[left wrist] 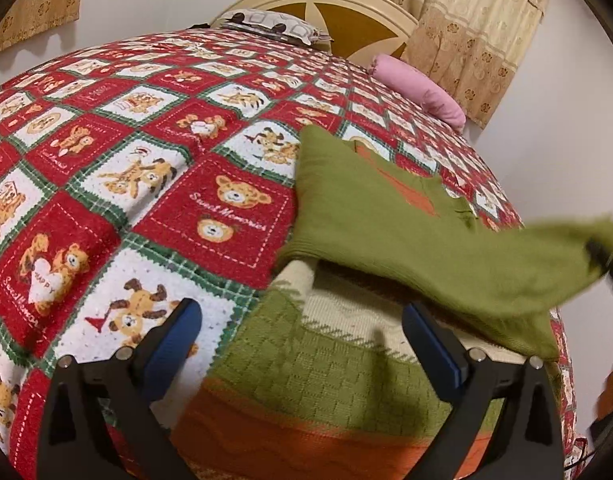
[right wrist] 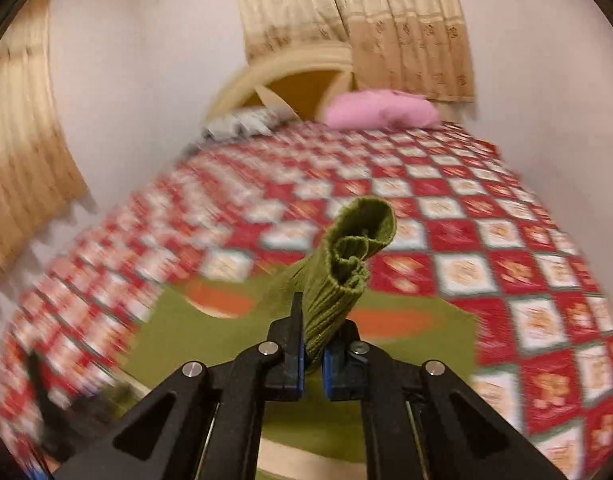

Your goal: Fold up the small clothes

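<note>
I am looking across a wide bed [left wrist: 106,168] covered by a red, white and green patchwork blanket [left wrist: 210,208] printed with teddy bears; it fills most of both views. Behind it stands a cream and brown headboard [left wrist: 346,20], with beige patterned curtains [left wrist: 478,28] hanging to its right. At the head of the bed I see 2 pillows: a pink pillow [left wrist: 418,92] near the curtain side and a grey patterned pillow [left wrist: 274,26] toward the other side.

Closer to me lies the task's garment, a small green knitted sweater [left wrist: 346,384] with an orange band and a cream panel, spread on the blanket at the near edge of the bed. Its body sits directly under my left gripper [left wrist: 302,340], whose 2 blue-padded jaws stand wide apart with nothing pinched between them, hovering over the knit.

One green sleeve [left wrist: 426,248] is lifted off the bed and stretches to the right in the left wrist view. My right gripper [right wrist: 313,356] has its jaws clamped together on the ribbed cuff [right wrist: 346,264] of that sleeve, and the cuff's end curls upward past the fingertips. The right wrist view is blurred, so finer detail of the blanket there is hard for me to read.
</note>
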The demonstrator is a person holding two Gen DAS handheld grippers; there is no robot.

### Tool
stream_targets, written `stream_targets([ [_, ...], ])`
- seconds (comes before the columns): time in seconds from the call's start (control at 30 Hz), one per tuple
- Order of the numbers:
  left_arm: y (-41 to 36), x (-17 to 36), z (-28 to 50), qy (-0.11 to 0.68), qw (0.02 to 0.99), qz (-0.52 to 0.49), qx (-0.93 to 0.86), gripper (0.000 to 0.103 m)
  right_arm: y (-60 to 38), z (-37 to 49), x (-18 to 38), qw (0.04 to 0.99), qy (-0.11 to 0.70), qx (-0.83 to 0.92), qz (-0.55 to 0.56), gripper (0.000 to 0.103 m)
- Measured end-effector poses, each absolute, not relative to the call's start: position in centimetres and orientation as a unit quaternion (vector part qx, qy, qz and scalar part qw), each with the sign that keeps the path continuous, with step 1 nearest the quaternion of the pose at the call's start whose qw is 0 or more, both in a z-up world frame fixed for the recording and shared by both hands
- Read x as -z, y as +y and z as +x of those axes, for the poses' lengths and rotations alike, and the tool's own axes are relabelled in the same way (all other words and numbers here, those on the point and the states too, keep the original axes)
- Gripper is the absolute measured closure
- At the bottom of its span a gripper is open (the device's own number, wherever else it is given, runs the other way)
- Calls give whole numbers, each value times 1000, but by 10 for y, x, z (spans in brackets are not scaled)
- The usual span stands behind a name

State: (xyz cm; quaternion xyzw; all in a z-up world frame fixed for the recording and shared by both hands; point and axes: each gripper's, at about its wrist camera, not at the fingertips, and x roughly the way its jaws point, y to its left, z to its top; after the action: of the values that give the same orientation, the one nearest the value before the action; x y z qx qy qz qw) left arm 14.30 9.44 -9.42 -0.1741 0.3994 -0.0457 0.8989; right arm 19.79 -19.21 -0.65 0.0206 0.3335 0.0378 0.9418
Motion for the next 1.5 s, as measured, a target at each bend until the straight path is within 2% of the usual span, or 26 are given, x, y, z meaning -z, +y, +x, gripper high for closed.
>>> stream_targets([
  [0.1,94,94,143,399,899,-174,46,1,-205,202,55,923,386,-1,-11,96],
  [0.17,94,94,143,399,899,-174,46,1,-219,199,75,909,416,22,-15,86],
  [0.23,94,94,143,399,899,-174,46,1,-241,191,83,901,431,44,-5,63],
  [0.27,94,94,143,399,899,-174,46,1,-252,184,84,901,431,50,12,62],
  [0.37,94,94,143,399,899,-174,46,1,-296,142,64,917,376,99,93,62],
  [0.47,94,95,143,400,899,-171,43,1,-309,119,45,926,333,132,122,62],
  [0.53,93,94,144,403,899,-166,40,1,-298,120,39,928,337,99,120,65],
  [0.7,99,89,153,412,897,-160,-2,4,-247,147,48,922,374,10,94,65],
  [0.83,153,87,166,418,876,-192,-144,5,-222,160,93,901,428,2,65,65],
  [0.97,194,83,161,400,874,-229,-156,5,-226,156,93,906,415,-10,78,62],
  [1.07,179,67,161,382,893,-213,-108,5,-223,156,95,907,414,-13,69,57],
  [1.2,106,51,179,389,910,-141,9,5,-217,159,95,907,417,-14,49,50],
  [1.3,60,62,199,414,909,-40,8,5,-217,162,96,907,418,-14,49,50],
  [1.37,52,82,211,434,901,6,-24,9,-218,162,96,907,418,-16,50,49],
  [1.5,99,92,216,448,888,-80,-73,0,-214,165,96,906,421,-20,39,42],
])
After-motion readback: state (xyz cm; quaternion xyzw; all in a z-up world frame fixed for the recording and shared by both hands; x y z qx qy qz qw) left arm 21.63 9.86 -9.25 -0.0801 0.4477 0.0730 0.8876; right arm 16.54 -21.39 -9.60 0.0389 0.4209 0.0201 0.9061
